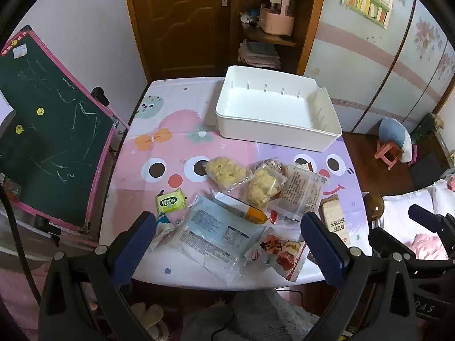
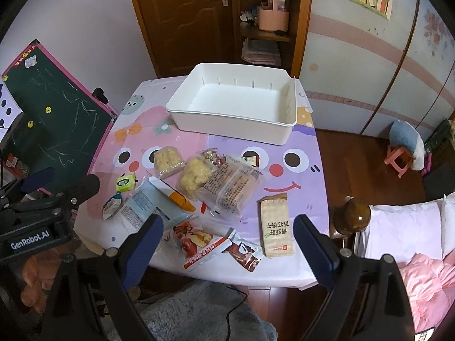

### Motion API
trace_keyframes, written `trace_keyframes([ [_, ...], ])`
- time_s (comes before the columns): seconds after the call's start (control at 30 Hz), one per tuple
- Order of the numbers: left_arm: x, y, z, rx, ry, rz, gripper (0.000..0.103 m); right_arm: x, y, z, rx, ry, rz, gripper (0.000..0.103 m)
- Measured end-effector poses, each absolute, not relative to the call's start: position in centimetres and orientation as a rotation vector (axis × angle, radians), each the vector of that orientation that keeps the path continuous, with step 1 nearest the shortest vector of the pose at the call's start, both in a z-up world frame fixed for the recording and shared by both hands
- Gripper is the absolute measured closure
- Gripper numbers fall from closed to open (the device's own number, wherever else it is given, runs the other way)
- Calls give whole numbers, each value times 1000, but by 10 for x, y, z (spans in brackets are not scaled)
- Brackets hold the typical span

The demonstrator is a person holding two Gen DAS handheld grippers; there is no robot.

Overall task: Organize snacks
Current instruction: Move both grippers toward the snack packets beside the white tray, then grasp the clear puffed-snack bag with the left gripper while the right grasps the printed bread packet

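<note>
I am looking into a child's bedroom at home: a pink-framed green chalkboard (image 1: 54, 130) leans beside a table under a pastel cartoon-face cloth (image 2: 287, 182), a brown wooden door (image 1: 182, 20) stands behind, and pink bedding (image 2: 426, 281) lies to the right.

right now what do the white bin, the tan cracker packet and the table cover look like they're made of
White bin: likely rigid plastic, smooth, semi-matte; moulded rim and slot ribs inside the walls.
Tan cracker packet: paper-look wrapper, matte, with crimped ends; could be printed film.
Table cover: probably thin printed vinyl or plastic sheet; faint sheen, fold creases, draping over the edge.
</note>
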State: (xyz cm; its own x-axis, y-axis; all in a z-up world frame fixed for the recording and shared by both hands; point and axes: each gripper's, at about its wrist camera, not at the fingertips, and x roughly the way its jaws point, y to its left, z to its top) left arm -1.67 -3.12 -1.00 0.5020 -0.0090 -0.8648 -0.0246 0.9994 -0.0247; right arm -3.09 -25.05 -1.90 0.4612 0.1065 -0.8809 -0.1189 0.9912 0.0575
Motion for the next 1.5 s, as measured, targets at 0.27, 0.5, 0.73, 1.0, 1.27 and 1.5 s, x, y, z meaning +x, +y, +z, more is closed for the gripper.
trace_keyframes([
  [0.27,-17,-34,-11,-30,1051,26,2,-28,-252,-21,-21,1084,166,10],
  [0.5,-24,-44,-11,6,1045,39,2,-29,-254,-22,-41,1081,187,10],
  [0.73,-24,-50,-10,31,1052,17,2,-31,-254,-20,-62,1063,191,10],
  [1.0,-10,-39,-19,-16,1096,5,4,-24,-262,-19,-17,1070,153,10],
  [1.27,4,-31,-29,-2,1134,-2,4,-11,-267,-27,45,1111,134,10],
  [1.5,18,-25,-35,-2,1160,-7,4,-1,-261,-34,58,1134,142,10],
])
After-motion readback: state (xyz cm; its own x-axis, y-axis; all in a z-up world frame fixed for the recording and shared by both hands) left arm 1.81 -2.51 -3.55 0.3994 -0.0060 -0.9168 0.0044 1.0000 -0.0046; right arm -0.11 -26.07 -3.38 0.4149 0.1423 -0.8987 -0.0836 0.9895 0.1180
